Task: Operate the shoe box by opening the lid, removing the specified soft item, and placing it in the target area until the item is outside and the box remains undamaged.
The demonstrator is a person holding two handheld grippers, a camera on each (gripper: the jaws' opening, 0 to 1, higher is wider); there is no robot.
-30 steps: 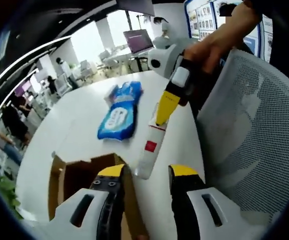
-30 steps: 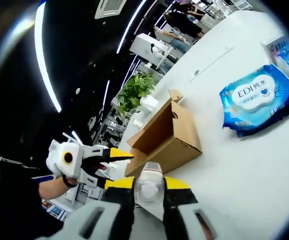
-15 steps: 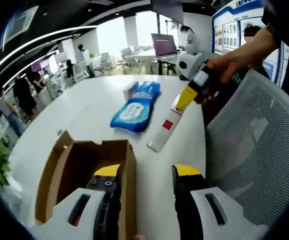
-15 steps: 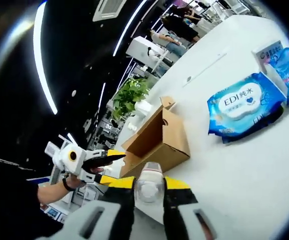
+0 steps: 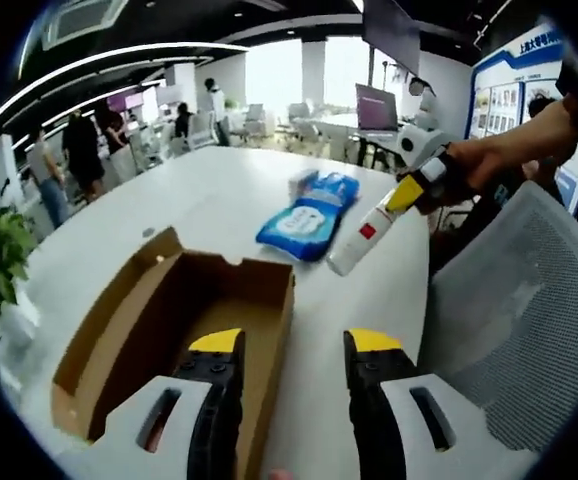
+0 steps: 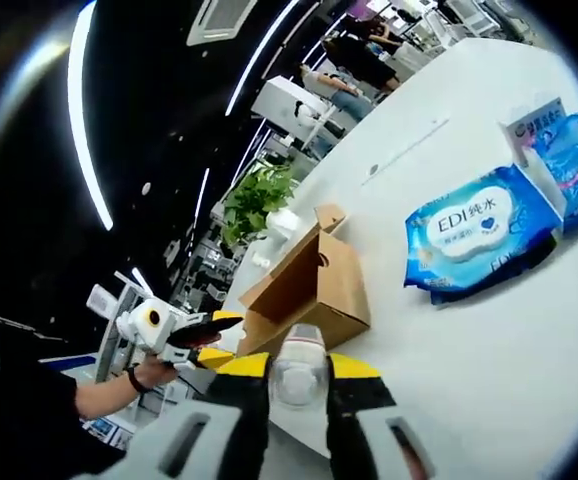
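Open brown box (image 5: 184, 330) on white table (image 5: 219, 205), flaps up. Left gripper (image 5: 287, 350): jaws apart, nothing between them, above the box edge. Right gripper (image 6: 297, 368): clamped on a white tube (image 5: 364, 233) (red label, unreadable), held over the table. Blue pack (image 6: 474, 232) marked "EDI" lies flat, well apart from the box.

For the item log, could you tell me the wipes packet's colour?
Blue with a white label, the wipes packet shows best in the right gripper view.

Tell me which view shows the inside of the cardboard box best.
Left gripper view: it looks down into the open cardboard box, showing inner walls and floor, apparently empty. Right gripper view shows the box small and from outside, with the interior hidden.
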